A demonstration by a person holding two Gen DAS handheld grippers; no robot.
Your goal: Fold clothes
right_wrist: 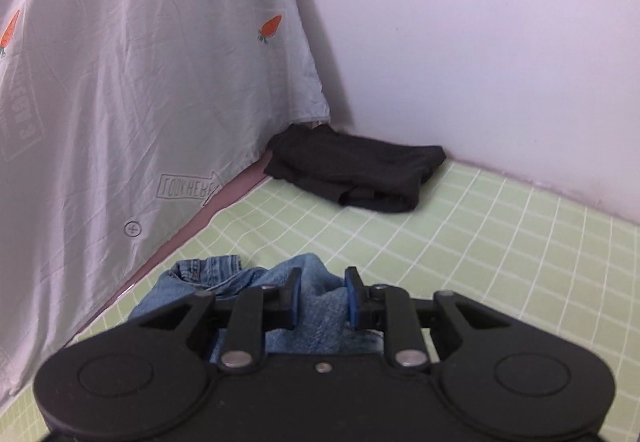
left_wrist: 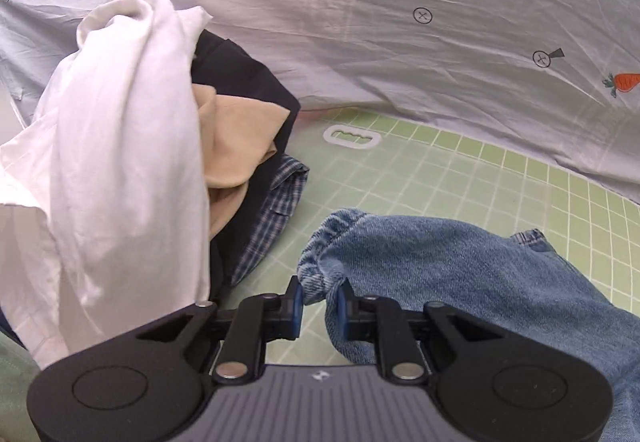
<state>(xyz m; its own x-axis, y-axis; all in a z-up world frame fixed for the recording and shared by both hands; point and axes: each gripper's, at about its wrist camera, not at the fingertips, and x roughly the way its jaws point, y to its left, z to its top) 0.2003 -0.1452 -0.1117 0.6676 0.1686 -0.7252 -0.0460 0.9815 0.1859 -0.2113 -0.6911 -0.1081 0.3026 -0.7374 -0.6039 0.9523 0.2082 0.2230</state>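
Observation:
A pair of blue jeans (left_wrist: 460, 266) lies across the green checked mat (left_wrist: 500, 182). My left gripper (left_wrist: 319, 302) is shut on a gathered edge of the jeans, the denim pinched between its blue pads. In the right wrist view my right gripper (right_wrist: 322, 296) is shut on another bunched part of the jeans (right_wrist: 308, 306), with the waistband (right_wrist: 208, 268) showing just beyond it on the left. A folded black garment (right_wrist: 356, 170) lies in the far corner of the mat.
A pile of unfolded clothes stands left of the left gripper: a white shirt (left_wrist: 120, 162), a beige piece (left_wrist: 236, 138), a black piece (left_wrist: 244, 74) and a plaid shirt (left_wrist: 276, 210). A grey carrot-print sheet (left_wrist: 360, 22) hangs behind. A white wall (right_wrist: 480, 42) bounds the right.

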